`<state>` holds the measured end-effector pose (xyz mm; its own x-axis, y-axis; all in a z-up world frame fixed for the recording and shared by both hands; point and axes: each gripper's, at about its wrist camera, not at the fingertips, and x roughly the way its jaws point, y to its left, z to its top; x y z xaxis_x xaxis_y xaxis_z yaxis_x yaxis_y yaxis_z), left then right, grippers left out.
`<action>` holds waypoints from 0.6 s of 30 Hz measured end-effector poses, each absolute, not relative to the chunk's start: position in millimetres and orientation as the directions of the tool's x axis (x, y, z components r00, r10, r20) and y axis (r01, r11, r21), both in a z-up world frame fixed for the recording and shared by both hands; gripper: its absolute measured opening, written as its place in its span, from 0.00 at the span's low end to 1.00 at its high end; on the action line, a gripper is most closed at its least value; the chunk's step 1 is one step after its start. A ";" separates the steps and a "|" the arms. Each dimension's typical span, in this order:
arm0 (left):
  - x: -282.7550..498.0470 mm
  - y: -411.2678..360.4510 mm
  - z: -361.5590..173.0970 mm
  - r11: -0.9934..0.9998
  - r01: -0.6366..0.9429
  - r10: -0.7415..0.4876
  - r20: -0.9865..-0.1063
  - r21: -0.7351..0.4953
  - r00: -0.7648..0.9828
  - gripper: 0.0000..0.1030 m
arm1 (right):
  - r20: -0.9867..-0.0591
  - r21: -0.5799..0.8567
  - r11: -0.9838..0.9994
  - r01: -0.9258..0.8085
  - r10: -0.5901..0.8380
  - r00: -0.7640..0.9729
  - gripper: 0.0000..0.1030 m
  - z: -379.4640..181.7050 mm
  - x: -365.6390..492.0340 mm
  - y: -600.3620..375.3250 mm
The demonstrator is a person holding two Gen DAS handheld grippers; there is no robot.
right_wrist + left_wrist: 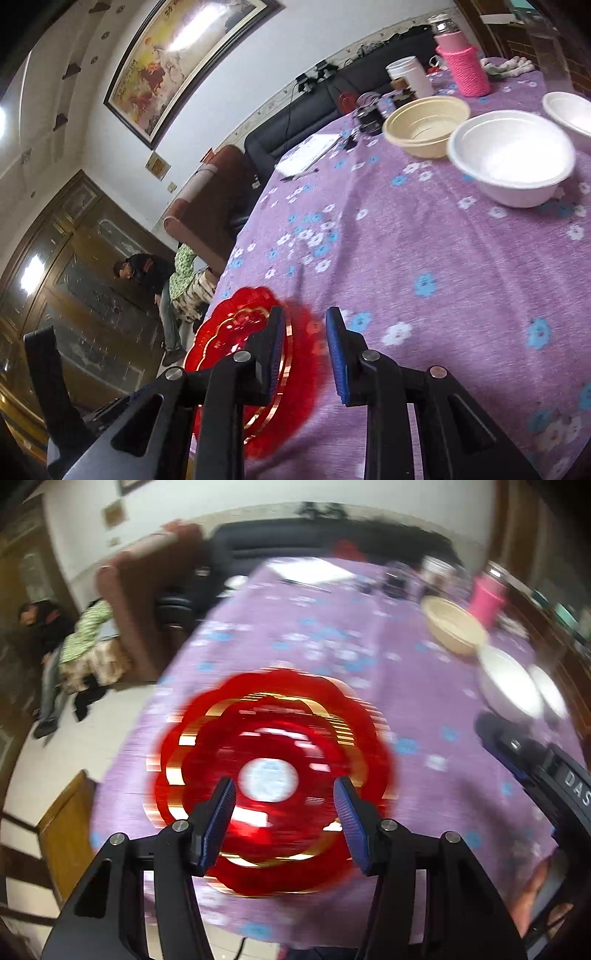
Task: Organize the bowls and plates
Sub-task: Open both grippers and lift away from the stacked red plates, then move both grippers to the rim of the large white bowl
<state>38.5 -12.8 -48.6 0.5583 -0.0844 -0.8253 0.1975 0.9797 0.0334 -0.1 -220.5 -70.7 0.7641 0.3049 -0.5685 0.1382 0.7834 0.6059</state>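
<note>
A red flower-shaped plate (273, 746) with gold trim lies on the purple flowered tablecloth (424, 716), blurred by motion. My left gripper (284, 794) is open just above it, empty. In the right wrist view the same plate (236, 332) lies at the table's left edge, and my right gripper (304, 334) is open and empty over its right rim. A beige bowl (424, 123), a white bowl (511, 157) and a second white bowl (569, 110) stand at the far right; they also show in the left wrist view: beige bowl (452, 624), white bowl (508, 681).
A pink wrapped bottle (465, 62), a white cup (410, 75), small jars (369, 110) and paper with a pen (310, 151) sit at the table's far end. A brown armchair (144, 598) and black sofa (295, 542) stand beyond. A person (147, 280) sits at left.
</note>
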 end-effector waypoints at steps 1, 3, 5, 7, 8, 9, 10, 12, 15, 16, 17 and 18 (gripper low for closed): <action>37.9 -23.0 -50.4 0.976 0.218 -0.098 -0.832 0.028 0.546 0.53 | -0.566 0.607 0.781 0.148 0.294 0.770 0.31 -70.4 -3.5 -228.1; 37.3 -46.8 -52.9 0.964 0.265 -0.126 -0.846 0.019 0.518 0.53 | -0.562 0.615 0.770 0.168 0.278 0.779 0.38 -70.7 -10.1 -246.6; 36.9 -70.1 -53.6 0.954 0.299 -0.145 -0.854 0.013 0.500 0.53 | -0.562 0.622 0.757 0.198 0.256 0.786 0.41 -72.1 -17.2 -268.6; 36.9 -91.5 -53.1 0.945 0.327 -0.163 -0.860 0.005 0.484 0.53 | -0.562 0.622 0.747 0.233 0.220 0.797 0.42 -73.4 -25.3 -294.1; 38.5 -100.6 -53.5 0.943 0.334 -0.170 -0.863 -0.002 0.475 0.52 | -0.560 0.624 0.741 0.248 0.202 0.804 0.42 -73.6 -29.7 -306.0; 41.0 -106.1 -54.0 0.941 0.337 -0.178 -0.866 -0.011 0.468 0.52 | -0.558 0.623 0.734 0.269 0.177 0.811 0.44 -73.9 -34.9 -322.4; 45.4 -115.4 -55.0 0.939 0.342 -0.192 -0.870 -0.028 0.454 0.52 | -0.558 0.623 0.730 0.281 0.164 0.813 0.45 -74.1 -37.5 -330.9; 51.8 -129.0 -56.6 0.940 0.340 -0.194 -0.876 -0.037 0.441 0.52 | -0.555 0.630 0.710 0.314 0.129 0.822 0.46 -75.3 -45.2 -357.6; 62.8 -150.8 -57.4 0.940 0.338 -0.194 -0.881 -0.042 0.432 0.52 | -0.561 0.623 0.692 0.366 0.068 0.825 0.47 -77.6 -54.2 -392.9; 66.1 -156.4 -57.0 0.941 0.336 -0.193 -0.881 -0.041 0.431 0.52 | -0.565 0.620 0.685 0.381 0.053 0.823 0.48 -78.8 -56.0 -403.7; 71.2 -163.0 -56.3 0.942 0.331 -0.194 -0.881 -0.045 0.431 0.52 | -0.568 0.623 0.675 0.396 0.042 0.822 0.48 -80.2 -57.5 -415.4; 75.9 -169.0 -55.8 0.944 0.326 -0.196 -0.880 -0.050 0.433 0.52 | -0.568 0.628 0.665 0.405 0.036 0.822 0.50 -81.1 -57.4 -423.8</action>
<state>75.9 -169.0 -55.8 0.4329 -0.1957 -0.8799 0.3255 0.9442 -0.0499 -57.4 -423.8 -81.1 0.8219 0.0364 -0.5684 0.4046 0.6651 0.6277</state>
